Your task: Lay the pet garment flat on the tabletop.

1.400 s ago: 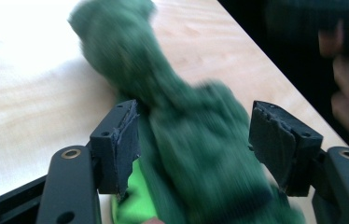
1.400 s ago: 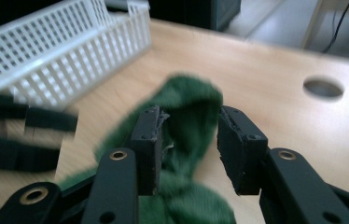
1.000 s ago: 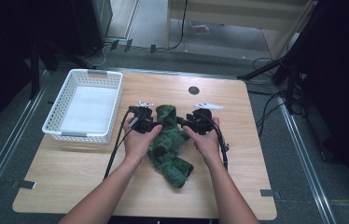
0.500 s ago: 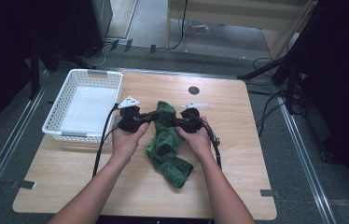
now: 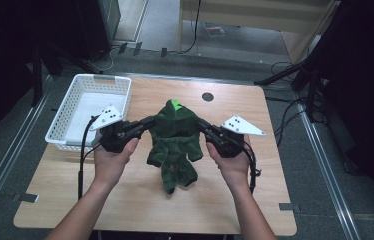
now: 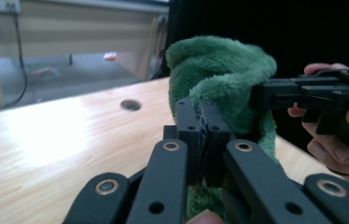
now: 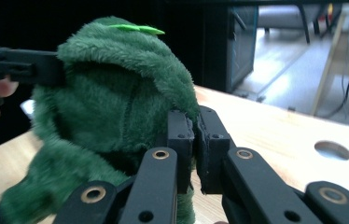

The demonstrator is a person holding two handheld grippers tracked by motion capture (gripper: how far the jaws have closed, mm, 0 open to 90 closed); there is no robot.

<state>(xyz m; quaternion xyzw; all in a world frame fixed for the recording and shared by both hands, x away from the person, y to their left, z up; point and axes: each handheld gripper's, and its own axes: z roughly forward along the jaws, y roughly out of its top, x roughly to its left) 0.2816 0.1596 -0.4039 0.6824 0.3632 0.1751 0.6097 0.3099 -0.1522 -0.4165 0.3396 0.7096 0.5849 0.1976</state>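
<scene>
Green fleece garment (image 5: 175, 137) stretched between left claw (image 5: 148, 122) and right claw (image 5: 202, 125), both clenched on its shoulders; long axis hanging toward bench (image 5: 125, 200); white basket (image 5: 65, 127) nearer left claw.

One green plush garment (image 5: 175, 140), one white basket (image 5: 70, 131), two claws: left (image 5: 151, 121), right (image 5: 201, 125)
</scene>
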